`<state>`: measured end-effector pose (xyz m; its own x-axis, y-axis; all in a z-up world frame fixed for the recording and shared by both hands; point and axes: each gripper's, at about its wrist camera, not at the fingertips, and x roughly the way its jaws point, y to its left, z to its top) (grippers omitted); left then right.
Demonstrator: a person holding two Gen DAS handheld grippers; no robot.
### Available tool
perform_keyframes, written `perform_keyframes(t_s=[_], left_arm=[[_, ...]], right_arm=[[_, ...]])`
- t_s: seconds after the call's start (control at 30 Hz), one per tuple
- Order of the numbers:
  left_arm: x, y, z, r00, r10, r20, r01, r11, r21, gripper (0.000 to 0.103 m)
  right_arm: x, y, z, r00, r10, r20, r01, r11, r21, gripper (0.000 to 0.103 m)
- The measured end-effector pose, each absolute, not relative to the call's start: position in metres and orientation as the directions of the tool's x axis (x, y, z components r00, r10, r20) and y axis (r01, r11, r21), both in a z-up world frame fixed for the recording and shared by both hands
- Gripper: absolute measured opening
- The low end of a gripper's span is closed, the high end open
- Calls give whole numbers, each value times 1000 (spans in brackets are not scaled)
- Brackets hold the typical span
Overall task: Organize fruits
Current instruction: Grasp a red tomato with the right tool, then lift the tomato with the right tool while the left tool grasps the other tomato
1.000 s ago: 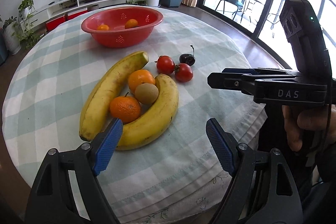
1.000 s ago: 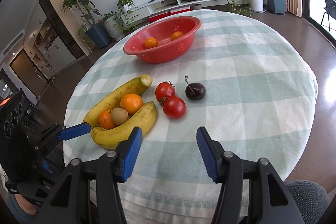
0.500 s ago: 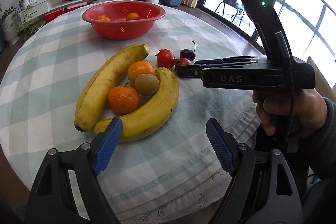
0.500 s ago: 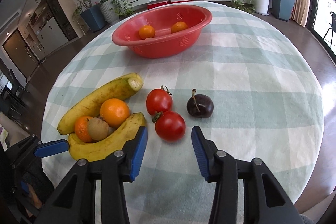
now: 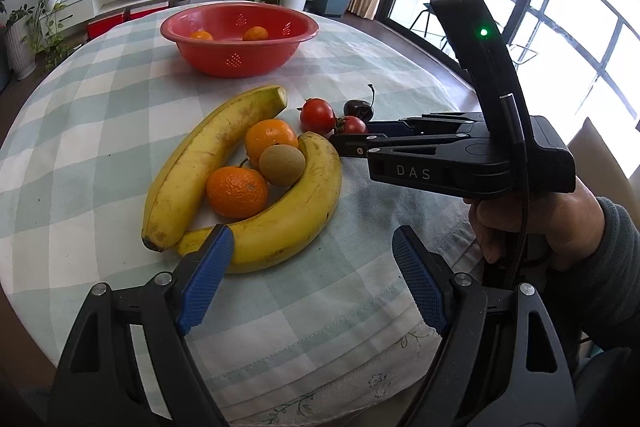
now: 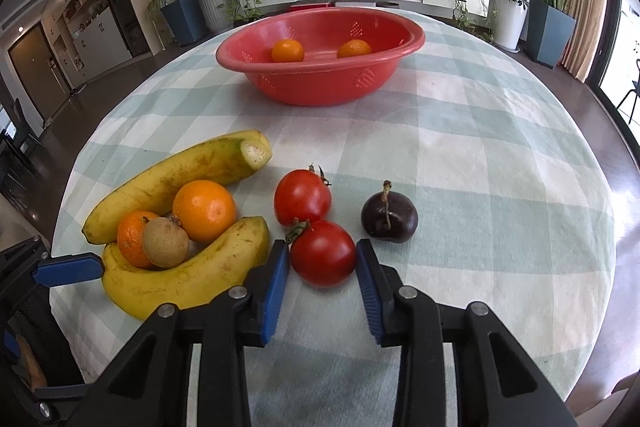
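your right gripper [image 6: 322, 269] has just been closing and its blue pads now touch the near tomato [image 6: 323, 253] on both sides. a second tomato [image 6: 303, 198] sits at its 11 o'clock, a dark plum [image 6: 389, 215] at 2, the red basket [image 6: 320, 83] at 12. your left gripper [image 5: 308, 277] hangs wide apart over the bananas' [image 5: 280, 215] near end

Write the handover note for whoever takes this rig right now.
Right gripper: fingers have just been closing around the near tomato; pads at its sides, firm contact unclear.
Left gripper: open, empty, above the near banana.
Done: two oranges in the red basket.
Left on the tablecloth: two bananas, two oranges, a small brown fruit, two tomatoes, a dark fruit.
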<state>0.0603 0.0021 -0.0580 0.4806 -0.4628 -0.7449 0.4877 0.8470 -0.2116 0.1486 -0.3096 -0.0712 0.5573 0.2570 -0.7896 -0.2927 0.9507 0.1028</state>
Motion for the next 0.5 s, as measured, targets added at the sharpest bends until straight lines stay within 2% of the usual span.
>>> perform_keyframes(t_s=[0.17,0.3,0.5], left_arm=[[60,2,-54,502,-460,-733,474,855,-212,81],[62,-2,-45,522,-445,-727,473,861,-187,87],[84,-26,-24,535,-426,-729,539,837,-93,91]], right_arm=[[141,-314,-67,550,285,-785,-290,947,141,35],[125,-323,-55,555,328,-764,-281,939,198,35],[102,-353,-33,585,347,-733,-238,937,254,35]])
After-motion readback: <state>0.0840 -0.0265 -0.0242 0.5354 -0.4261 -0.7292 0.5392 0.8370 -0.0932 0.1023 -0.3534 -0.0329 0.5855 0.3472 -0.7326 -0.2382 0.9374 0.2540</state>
